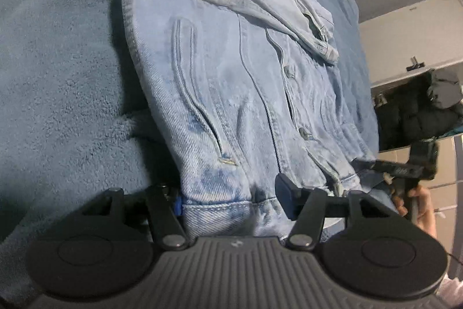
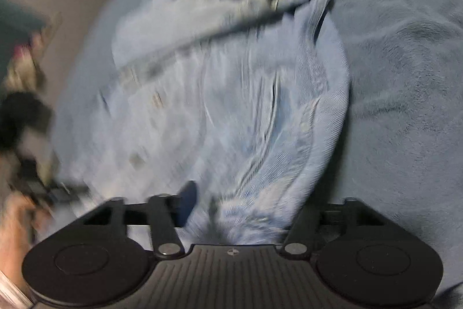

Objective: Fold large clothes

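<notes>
A fuzzy blue fleece blanket covers the surface, napped and softly rumpled. At 3 o'clock in the left wrist view stand pale cabinet fronts and an open compartment of dark bundled clothes.

The light blue denim jacket lies flat on the blanket, hem nearest, collar toward 12 o'clock, 1 sleeve folded across the chest; twill weave, stitched seams, a slanted welt pocket and metal buttons show.

The left gripper has its black fingers parted, straddling the hem, pads off the cloth. The right gripper, in a motion-blurred view, likewise stands unclenched with the hem between its fingers; it appears at 4 o'clock in the left view, in a hand.
</notes>
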Demonstrator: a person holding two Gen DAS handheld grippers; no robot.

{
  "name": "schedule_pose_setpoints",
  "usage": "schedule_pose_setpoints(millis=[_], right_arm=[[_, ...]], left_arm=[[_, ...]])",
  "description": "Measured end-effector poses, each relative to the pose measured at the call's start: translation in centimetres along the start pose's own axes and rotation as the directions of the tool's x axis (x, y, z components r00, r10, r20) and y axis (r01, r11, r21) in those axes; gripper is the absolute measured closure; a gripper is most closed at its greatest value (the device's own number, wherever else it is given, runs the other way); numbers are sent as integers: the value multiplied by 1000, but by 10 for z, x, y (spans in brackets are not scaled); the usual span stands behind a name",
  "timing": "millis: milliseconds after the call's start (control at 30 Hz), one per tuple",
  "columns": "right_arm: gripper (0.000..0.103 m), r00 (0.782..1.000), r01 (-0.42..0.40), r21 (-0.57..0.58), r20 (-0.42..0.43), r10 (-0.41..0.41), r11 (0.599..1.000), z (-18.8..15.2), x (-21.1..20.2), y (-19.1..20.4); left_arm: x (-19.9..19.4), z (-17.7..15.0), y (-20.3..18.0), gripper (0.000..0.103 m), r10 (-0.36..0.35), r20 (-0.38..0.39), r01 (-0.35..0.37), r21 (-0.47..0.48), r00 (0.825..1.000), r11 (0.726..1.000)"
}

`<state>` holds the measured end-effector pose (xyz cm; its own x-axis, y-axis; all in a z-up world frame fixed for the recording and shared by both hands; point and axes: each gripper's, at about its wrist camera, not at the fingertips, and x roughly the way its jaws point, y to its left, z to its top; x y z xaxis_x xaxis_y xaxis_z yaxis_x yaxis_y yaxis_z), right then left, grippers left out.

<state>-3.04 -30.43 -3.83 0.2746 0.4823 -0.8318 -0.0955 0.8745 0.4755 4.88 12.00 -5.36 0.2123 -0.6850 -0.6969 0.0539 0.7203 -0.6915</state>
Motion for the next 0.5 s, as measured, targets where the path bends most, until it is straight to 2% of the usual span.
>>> schedule_pose_setpoints(millis=[33,100,167,200,300,333,400,433,500], right_arm=[[40,1000,1,-9,-15,-1,1000,-1,2,1],[44,999,-26,5,-23,26,1000,-2,1,-3],[57,998,-54,36,-34,56,998,-3,0,-11],[62,997,-62,51,-38,64,997,-2,0,-15],[76,992,-125,107,-7,126,986,0,-2,-28],[78,989,-150,128,13,150,980,1,-3,-31],[82,975,-220,153,70,212,963,3,-6,-35],[83,965,-256,162,103,242,953,5,-8,-36],[84,936,-333,171,181,302,927,11,-15,-37]], left_arm=[[-2,0,5,46,-21,3,21,-12,1000,1000],[-1,-1,7,55,-18,1,18,-14,1000,1000],[-2,0,5,69,16,-14,-16,15,1000,1000],[-3,0,7,70,18,-18,-18,19,1000,1000],[-10,0,16,79,-38,5,38,-9,999,999],[-14,-1,16,90,-84,49,85,-7,995,996],[-27,-2,20,91,-215,146,217,0,966,976],[-32,-1,23,91,-251,191,258,-7,949,966],[-35,0,24,91,-274,232,287,-21,933,958]])
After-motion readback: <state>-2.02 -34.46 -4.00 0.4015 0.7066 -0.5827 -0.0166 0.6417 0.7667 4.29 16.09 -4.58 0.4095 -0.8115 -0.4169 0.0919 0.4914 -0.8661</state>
